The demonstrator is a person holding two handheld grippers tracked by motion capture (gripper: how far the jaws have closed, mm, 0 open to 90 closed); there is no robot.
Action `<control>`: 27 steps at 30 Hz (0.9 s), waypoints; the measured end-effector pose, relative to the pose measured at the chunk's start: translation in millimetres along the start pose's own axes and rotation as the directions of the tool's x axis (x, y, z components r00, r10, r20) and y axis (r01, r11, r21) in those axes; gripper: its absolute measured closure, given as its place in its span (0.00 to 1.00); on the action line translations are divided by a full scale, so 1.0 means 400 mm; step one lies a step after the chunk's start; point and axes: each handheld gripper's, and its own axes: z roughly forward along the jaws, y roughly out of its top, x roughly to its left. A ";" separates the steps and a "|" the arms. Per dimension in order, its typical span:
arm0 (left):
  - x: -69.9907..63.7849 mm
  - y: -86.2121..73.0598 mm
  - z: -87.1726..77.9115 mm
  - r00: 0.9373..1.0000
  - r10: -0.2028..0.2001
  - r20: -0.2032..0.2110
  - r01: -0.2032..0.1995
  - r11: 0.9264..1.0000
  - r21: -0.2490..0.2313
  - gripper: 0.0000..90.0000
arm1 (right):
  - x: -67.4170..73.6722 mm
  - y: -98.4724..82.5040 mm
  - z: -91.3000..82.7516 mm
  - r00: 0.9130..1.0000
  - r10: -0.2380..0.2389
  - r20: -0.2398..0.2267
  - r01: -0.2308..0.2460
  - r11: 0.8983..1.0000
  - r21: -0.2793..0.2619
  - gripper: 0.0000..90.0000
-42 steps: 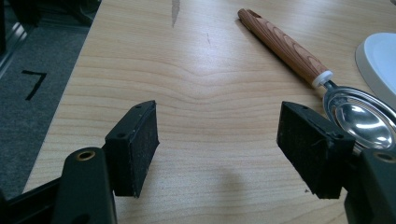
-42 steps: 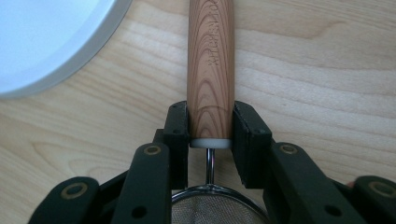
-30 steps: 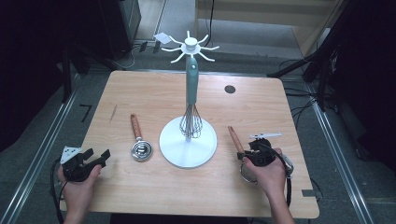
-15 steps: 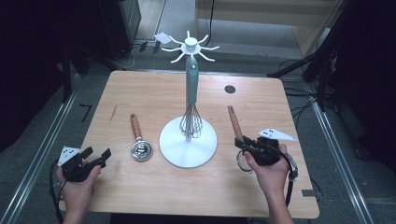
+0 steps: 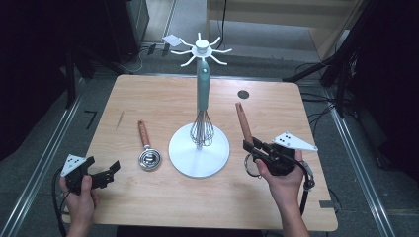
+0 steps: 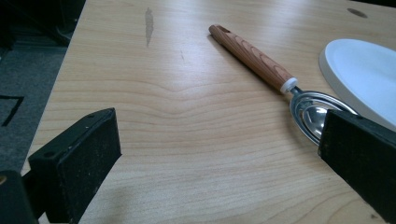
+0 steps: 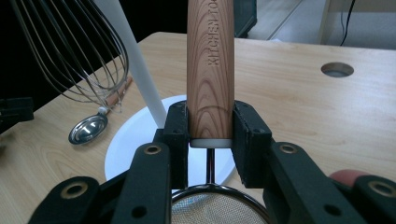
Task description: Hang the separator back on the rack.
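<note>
The right gripper (image 5: 250,148) has the strainer (image 7: 209,65) clamped at the base of its wooden handle, fingers (image 7: 251,135) pressed on either side of the wood, mesh bowl hanging just beneath the grip. And there's the change: a second ago that handle lay on the surface near the right edge; now it's up off the wood, tipped toward the far edge, with the hand risen along with it. So the pick-up looks done, and the likely next step is carrying it to the white rack (image 5: 200,48) at the middle of the surface, where a whisk (image 5: 201,129) already hangs from one of the arms.

Over at the near left corner, the left gripper (image 5: 105,174) has just been opening: its fingers (image 6: 77,158) now stand wide apart with nothing between them. It hasn't travelled. Straight ahead of it lies the scoop (image 6: 280,81), flat on the surface beside the rack's round base (image 6: 362,74), untouched. My read: that one's being lined up next, though hanging the strainer by its handle end will take a careful reach up to those thin hooks.
</note>
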 end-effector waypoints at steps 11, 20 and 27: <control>-0.004 -0.005 0.007 1.000 0.007 -0.019 -0.006 1.000 0.014 0.00 | 0.036 0.038 -0.009 0.999 -0.037 -0.033 0.035 0.996 -0.078 0.79; -0.009 -0.006 0.010 0.999 0.022 -0.024 -0.021 0.999 0.023 0.00 | 0.048 0.055 -0.012 0.997 -0.049 -0.051 0.042 0.990 -0.136 0.79; -0.011 -0.007 0.012 0.999 0.026 -0.020 -0.026 0.999 0.029 0.00 | 0.064 0.073 -0.016 0.996 -0.070 -0.057 0.060 0.984 -0.165 0.79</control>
